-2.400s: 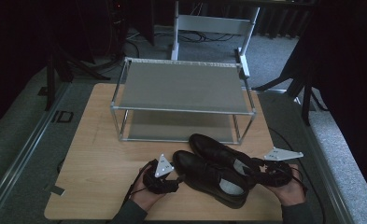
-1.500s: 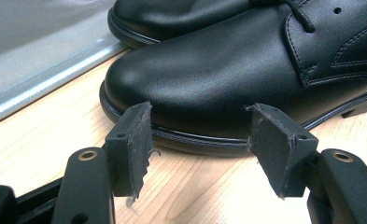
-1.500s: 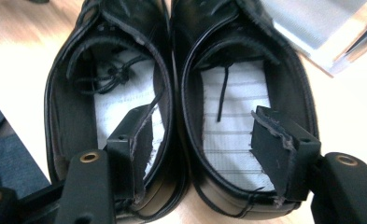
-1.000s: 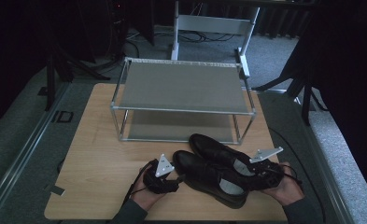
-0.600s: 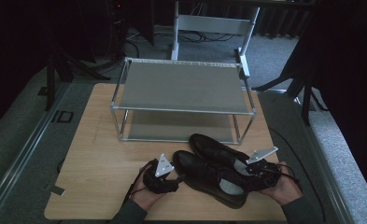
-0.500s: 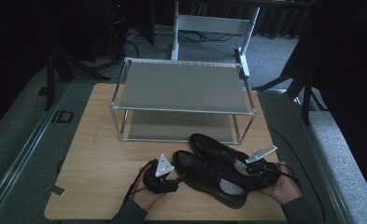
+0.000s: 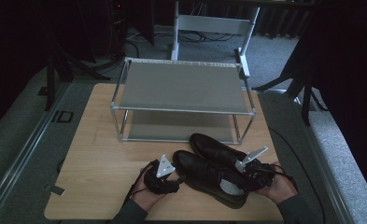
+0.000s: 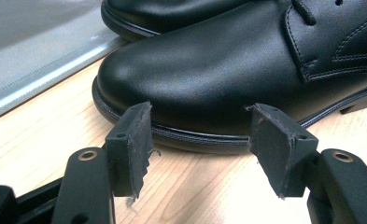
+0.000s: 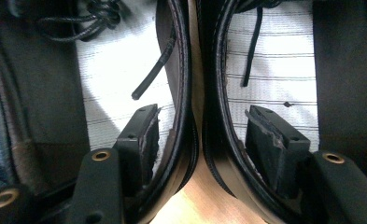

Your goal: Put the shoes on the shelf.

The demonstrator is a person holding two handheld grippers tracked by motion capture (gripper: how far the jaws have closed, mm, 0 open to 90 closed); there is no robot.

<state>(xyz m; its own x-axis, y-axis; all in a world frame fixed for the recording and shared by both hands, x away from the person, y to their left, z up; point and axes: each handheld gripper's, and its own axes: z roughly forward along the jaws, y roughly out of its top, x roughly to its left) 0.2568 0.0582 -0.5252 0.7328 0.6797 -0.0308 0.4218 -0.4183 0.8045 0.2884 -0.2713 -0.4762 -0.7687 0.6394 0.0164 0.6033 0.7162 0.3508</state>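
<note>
Two black leather shoes lie side by side on the wooden table, the near shoe point(image 7: 209, 179) and the far shoe point(image 7: 214, 148), toes toward the left. My left gripper point(image 7: 178, 178) rests open on the table, its jaws just short of the near shoe's toe point(image 8: 209, 70). My right gripper point(image 7: 242, 176) is at the heel ends. One fingertip point(image 9: 141, 140) is inside one shoe, the other inside its neighbour. The two adjoining shoe walls point(image 9: 197, 93) stand between the jaws, which have just been closing. Small gaps still separate pads and leather.
A grey two-shelf metal shoe rack point(image 7: 183, 86) stands behind the shoes, both shelves bare; its lower shelf point(image 8: 31, 56) lies just beyond the toes. A white metal frame point(image 7: 214, 23) stands on the floor past the table. Bare wood point(image 7: 97, 158) lies to the left.
My right gripper has shifted left onto the shoes' heel ends and its jaws have narrowed around the two inner walls. The left gripper and both shoes have stayed put.
</note>
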